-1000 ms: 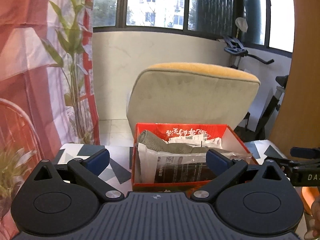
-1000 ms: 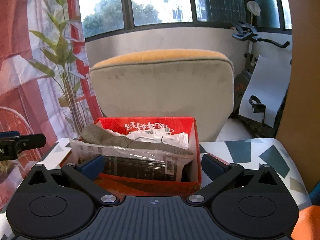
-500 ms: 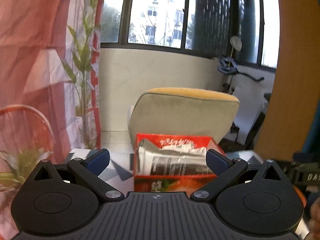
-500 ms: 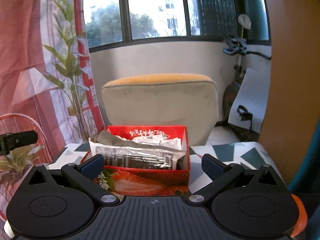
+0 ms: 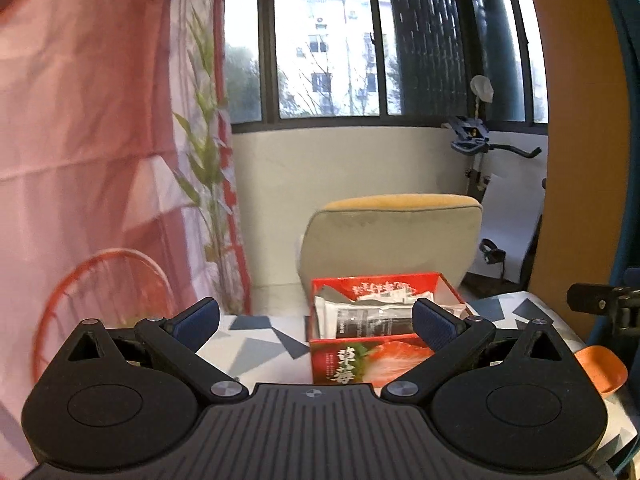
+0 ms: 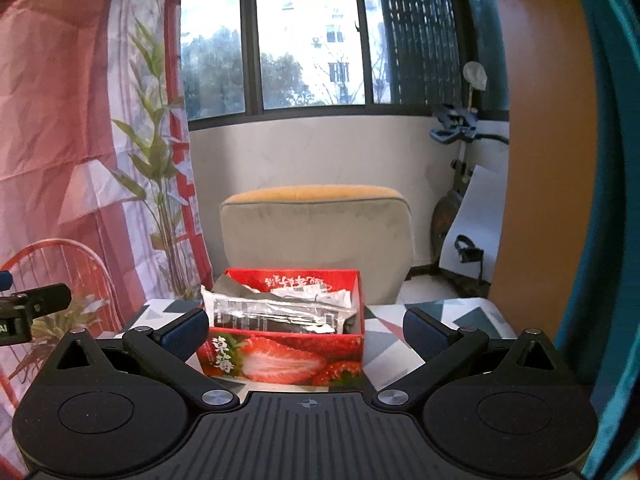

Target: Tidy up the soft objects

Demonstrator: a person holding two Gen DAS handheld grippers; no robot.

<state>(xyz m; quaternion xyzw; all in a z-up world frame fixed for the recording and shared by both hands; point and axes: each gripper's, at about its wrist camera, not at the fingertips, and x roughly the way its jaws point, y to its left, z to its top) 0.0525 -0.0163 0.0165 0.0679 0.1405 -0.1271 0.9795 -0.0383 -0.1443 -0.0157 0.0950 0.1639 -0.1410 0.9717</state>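
A red strawberry-print box (image 5: 360, 364) (image 6: 280, 360) stands on the patterned table. It holds a clear plastic packet with dark cloth (image 5: 368, 320) (image 6: 276, 316), a grey-green cloth (image 6: 236, 286) and white packets behind. My left gripper (image 5: 316, 322) is open and empty, held back from the box and to its left. My right gripper (image 6: 306, 328) is open and empty, back from the box's front. Each gripper shows at the edge of the other's view.
A beige chair with an orange top (image 5: 392, 236) (image 6: 316, 232) stands behind the table (image 5: 256, 340). A red wire chair (image 5: 104, 280) and plant are at the left. An orange scoop (image 5: 600, 368) lies at the right. An exercise bike (image 6: 456, 184) is at the back right.
Both grippers have pulled back and up from the box, which now looks smaller and shows its strawberry front. Both stay open and empty.
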